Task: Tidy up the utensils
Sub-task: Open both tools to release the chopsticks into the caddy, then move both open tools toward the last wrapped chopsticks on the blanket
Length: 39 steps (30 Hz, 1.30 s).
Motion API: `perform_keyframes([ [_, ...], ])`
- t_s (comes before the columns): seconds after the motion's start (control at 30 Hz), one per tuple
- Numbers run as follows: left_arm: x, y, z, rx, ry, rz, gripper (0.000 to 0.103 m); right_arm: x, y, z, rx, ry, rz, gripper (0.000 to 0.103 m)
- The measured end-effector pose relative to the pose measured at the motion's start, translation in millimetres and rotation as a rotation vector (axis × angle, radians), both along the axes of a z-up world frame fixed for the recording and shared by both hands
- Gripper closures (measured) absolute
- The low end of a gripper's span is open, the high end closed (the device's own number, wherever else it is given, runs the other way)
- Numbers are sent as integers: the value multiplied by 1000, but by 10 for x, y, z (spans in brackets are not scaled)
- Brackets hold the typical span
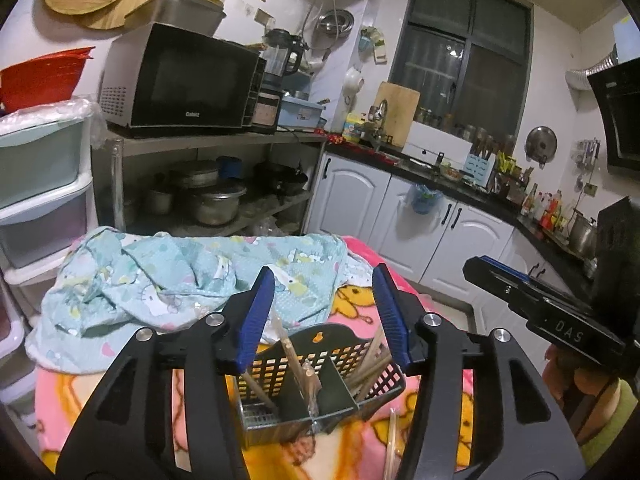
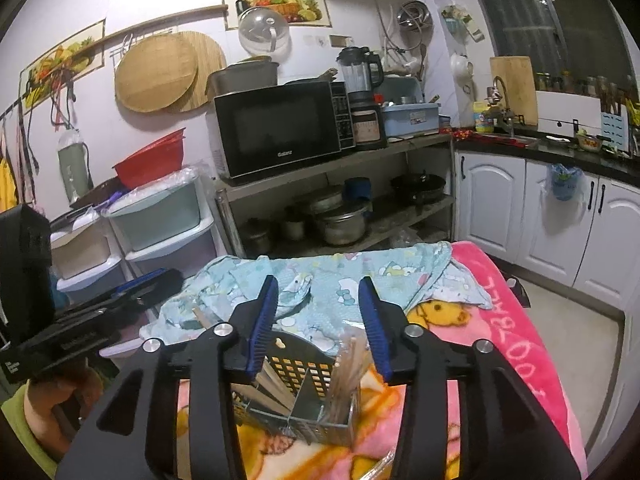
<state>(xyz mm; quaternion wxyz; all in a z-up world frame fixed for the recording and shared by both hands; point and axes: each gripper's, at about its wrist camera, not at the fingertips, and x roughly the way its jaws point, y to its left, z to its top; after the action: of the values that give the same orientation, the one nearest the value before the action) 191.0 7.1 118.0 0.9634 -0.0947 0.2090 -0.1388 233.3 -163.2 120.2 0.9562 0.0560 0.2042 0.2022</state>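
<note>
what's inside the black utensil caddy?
Black utensil caddy: wooden chopsticks lean in its divided compartments. Its floor and the sticks' lower ends are hidden by the walls.

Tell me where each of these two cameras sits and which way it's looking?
Left wrist view: sits on the left gripper, looking forward past its open blue fingers at the utensil basket; the right gripper shows at the right edge.
Right wrist view: sits on the right gripper, facing the same utensil basket; the left gripper and a hand show at left.
Shared: basket, blue cloth, pink blanket, microwave.
</note>
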Motion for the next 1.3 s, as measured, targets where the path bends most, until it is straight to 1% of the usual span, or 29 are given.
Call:
perform_keyframes([
  [0.07,-45,15,14,0,-5,6,58,-30,-56,-4,9,2,-12,58],
  [0.1,-72,34,16,1,-7,15,42,-54,-94,-3,15,3,-18,58],
  [0.13,-87,49,13,2,-8,26,34,-71,-120,-5,18,4,-22,56],
  [0.17,-106,61,11,4,-10,35,29,-91,-146,-9,21,4,-26,55],
  [0.23,-152,84,5,3,-9,37,28,-136,-190,-17,22,7,-32,54],
  [0.27,-146,78,8,4,-8,39,27,-155,-200,-21,20,9,-32,53],
  [0.47,-298,129,-24,7,4,52,11,-309,-251,-58,-3,6,-34,49],
  [0.5,-326,138,-27,8,8,53,11,-285,-243,-52,-1,7,-33,48],
  [0.63,-401,149,-41,9,18,54,11,-407,-266,-92,-9,11,-26,46],
  [0.83,-489,141,-103,17,35,47,11,-554,-329,-172,-13,31,-25,45],
  [1.1,-618,165,-246,7,71,50,11,-642,-360,-289,-30,68,-29,43],
  [1.3,-711,127,-322,1,81,41,11,-688,-383,-377,-41,92,-35,42],
])
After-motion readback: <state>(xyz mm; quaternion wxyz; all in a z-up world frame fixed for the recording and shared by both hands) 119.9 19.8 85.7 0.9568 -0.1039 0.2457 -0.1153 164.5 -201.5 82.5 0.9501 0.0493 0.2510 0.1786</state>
